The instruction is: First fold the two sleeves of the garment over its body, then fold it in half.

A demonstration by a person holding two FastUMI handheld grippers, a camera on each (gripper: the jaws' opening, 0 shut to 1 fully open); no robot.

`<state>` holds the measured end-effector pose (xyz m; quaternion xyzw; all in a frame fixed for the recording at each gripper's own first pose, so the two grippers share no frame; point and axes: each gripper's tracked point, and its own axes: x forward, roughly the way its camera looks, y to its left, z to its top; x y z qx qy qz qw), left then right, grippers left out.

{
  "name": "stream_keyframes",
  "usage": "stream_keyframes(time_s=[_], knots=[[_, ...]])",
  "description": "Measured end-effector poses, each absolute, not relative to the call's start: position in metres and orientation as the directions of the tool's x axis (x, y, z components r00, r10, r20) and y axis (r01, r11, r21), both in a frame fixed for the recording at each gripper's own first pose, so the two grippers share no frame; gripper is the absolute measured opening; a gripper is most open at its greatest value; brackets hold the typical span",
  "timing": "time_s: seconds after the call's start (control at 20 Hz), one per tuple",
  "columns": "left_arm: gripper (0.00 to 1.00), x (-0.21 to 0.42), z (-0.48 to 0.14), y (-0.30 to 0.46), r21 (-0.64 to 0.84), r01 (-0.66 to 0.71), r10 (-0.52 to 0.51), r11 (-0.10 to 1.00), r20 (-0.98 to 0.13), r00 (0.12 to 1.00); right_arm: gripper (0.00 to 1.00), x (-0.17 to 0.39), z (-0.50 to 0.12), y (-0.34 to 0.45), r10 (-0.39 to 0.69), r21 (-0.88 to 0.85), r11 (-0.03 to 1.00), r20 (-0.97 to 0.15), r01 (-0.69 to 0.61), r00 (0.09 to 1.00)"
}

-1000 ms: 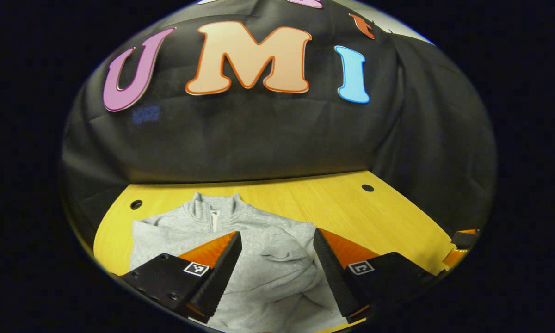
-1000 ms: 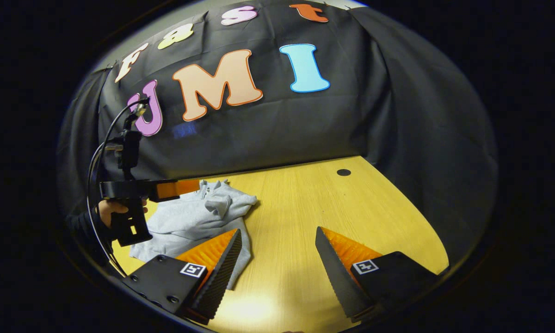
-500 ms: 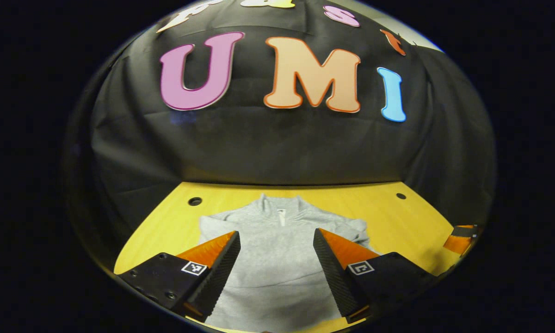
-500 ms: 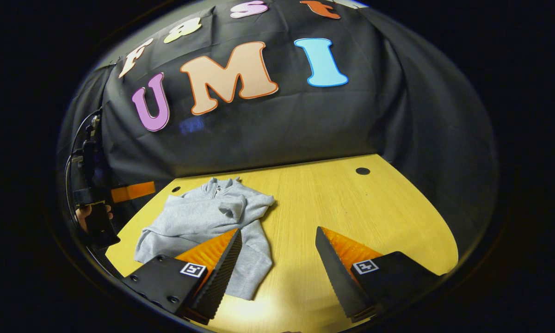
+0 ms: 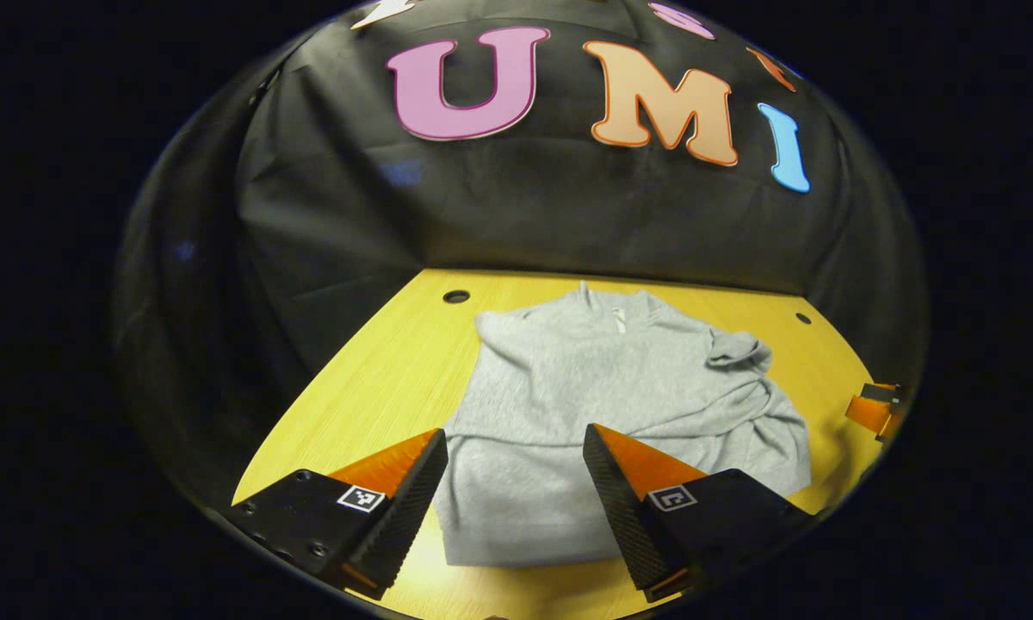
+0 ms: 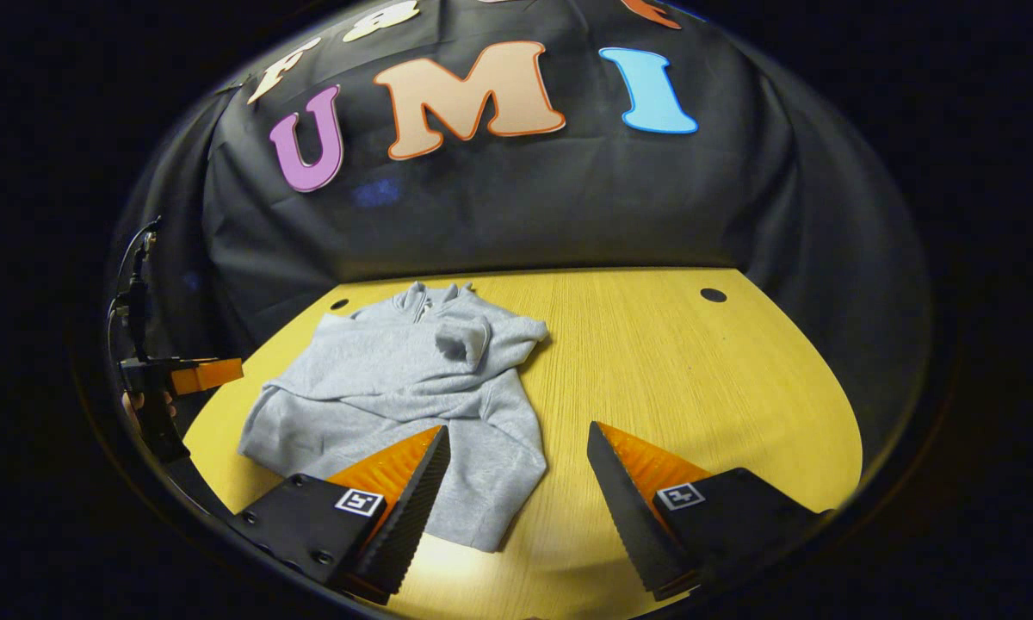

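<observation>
The wooden table (image 6: 654, 362) carries the grey garment (image 5: 603, 405), lying flat with both sleeves apparently folded over its body, the right one bunched. The halving fold looks next, calling for grips on the hem. Left claw (image 5: 515, 482) and right claw (image 6: 516, 482) hover spread, empty.

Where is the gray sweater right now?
The gray sweater lies flat on the yellow table, toward its left side in the right gripper view, collar toward the black back wall. In the left gripper view it lies just beyond the open left gripper.
</observation>
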<state>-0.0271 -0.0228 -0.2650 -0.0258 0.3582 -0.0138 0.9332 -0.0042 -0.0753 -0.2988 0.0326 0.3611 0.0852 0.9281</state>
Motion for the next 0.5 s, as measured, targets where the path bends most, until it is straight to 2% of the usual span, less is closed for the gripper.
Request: stream_keyframes(time_s=[0.3, 0.35, 0.4, 0.45, 0.5], knots=[[0.95, -0.063, -0.318, -0.006, -0.061, -0.027, -0.029, 0.998, -0.763, 0.646, 0.99, -0.030, -0.336, -0.062, 0.165, 0.083, 0.984, -0.745, -0.156, 0.647], [0.95, -0.065, -0.325, -0.005, -0.072, -0.035, -0.034, 0.997, -0.771, 0.636, 0.96, -0.033, -0.340, -0.060, 0.164, 0.076, 0.984, -0.752, -0.163, 0.639], [0.95, -0.067, -0.331, -0.006, -0.088, -0.040, -0.043, 0.995, -0.776, 0.629, 0.99, -0.034, -0.343, -0.058, 0.162, 0.068, 0.983, -0.759, -0.171, 0.631], [0.95, -0.069, -0.336, -0.006, -0.101, -0.047, -0.050, 0.994, -0.784, 0.619, 0.96, -0.036, -0.347, -0.055, 0.160, 0.062, 0.982, -0.766, -0.177, 0.622], [0.95, -0.072, -0.340, -0.003, -0.107, -0.055, -0.052, 0.993, -0.792, 0.608, 0.99, -0.039, -0.351, -0.054, 0.159, 0.058, 0.982, -0.772, -0.181, 0.615]])
